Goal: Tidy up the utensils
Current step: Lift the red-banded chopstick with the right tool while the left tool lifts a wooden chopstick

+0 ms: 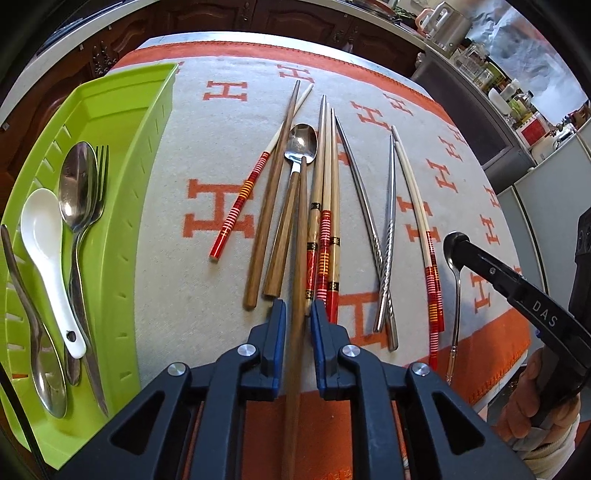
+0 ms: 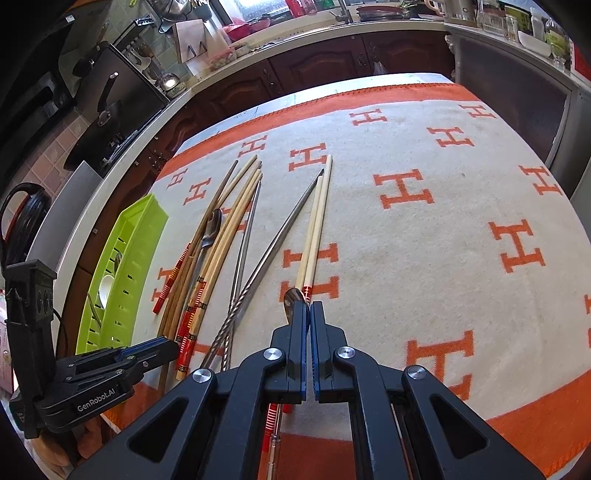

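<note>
My left gripper (image 1: 298, 314) straddles a brown wooden chopstick (image 1: 300, 229) that lies among several chopsticks and a steel spoon (image 1: 303, 142) on the cloth. Its blue pads stand slightly off the stick on both sides, so it is open. My right gripper (image 2: 309, 306) is shut, and its tip rests at the bowl of a small spoon (image 2: 291, 297) beside two red-banded cream chopsticks (image 2: 314, 236). I cannot tell whether it pinches the bowl. The green tray (image 1: 155, 110) on the left holds steel spoons (image 1: 77, 184), a fork (image 1: 101, 166) and a white ceramic spoon (image 1: 40, 229).
A cream blanket with orange H marks (image 2: 424, 192) covers the table, with bare cloth on its right half. Twisted metal chopsticks (image 1: 384, 258) lie between the two grippers. A hand (image 1: 528, 398) holds the right gripper. Dark cabinets and a crowded counter (image 2: 332, 29) run behind the table.
</note>
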`<state>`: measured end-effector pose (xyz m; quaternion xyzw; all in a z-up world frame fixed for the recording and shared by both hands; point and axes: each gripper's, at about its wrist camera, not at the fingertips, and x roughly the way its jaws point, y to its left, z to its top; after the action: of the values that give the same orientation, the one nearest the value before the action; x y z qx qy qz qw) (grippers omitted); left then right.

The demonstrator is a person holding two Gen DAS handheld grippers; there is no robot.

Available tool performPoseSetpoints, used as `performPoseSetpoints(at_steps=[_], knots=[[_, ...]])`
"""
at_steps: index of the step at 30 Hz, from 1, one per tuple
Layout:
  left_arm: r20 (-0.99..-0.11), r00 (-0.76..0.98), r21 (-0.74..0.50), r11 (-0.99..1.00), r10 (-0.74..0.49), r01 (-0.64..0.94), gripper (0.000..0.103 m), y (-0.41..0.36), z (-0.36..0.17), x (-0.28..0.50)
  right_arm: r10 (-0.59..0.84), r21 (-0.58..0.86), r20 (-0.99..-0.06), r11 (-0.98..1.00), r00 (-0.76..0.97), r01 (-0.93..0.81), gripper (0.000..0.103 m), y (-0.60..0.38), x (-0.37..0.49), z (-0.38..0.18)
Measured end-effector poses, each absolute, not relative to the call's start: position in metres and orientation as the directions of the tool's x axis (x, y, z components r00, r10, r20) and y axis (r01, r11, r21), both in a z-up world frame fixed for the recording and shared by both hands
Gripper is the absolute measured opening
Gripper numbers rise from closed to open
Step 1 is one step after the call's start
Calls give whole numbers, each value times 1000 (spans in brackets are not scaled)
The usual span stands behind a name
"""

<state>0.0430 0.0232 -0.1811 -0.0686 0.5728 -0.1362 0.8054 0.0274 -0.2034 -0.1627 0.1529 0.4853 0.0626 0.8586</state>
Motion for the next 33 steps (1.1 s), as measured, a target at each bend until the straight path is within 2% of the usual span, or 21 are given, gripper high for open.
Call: performPoseSetpoints(at_steps=[9,13,18,33], knots=[[-905,300,-272,953,-301,136,11,29,-181,37,261,321,-813,947,521,27,2,-199,26,-158],[-905,298,-272,951,-304,146,4,31,-181,34,265,323,-811,946,522,21,2,-197,24,-155],[-901,318,-257,953,-296,157,4,33,-176,29,272,325,-805,946,528,7,2,-192,23,-149],[-842,462,-217,959,-278,181,0,59,-109,9,333,338,-761,936,557,-98,2,-155,23,-99]])
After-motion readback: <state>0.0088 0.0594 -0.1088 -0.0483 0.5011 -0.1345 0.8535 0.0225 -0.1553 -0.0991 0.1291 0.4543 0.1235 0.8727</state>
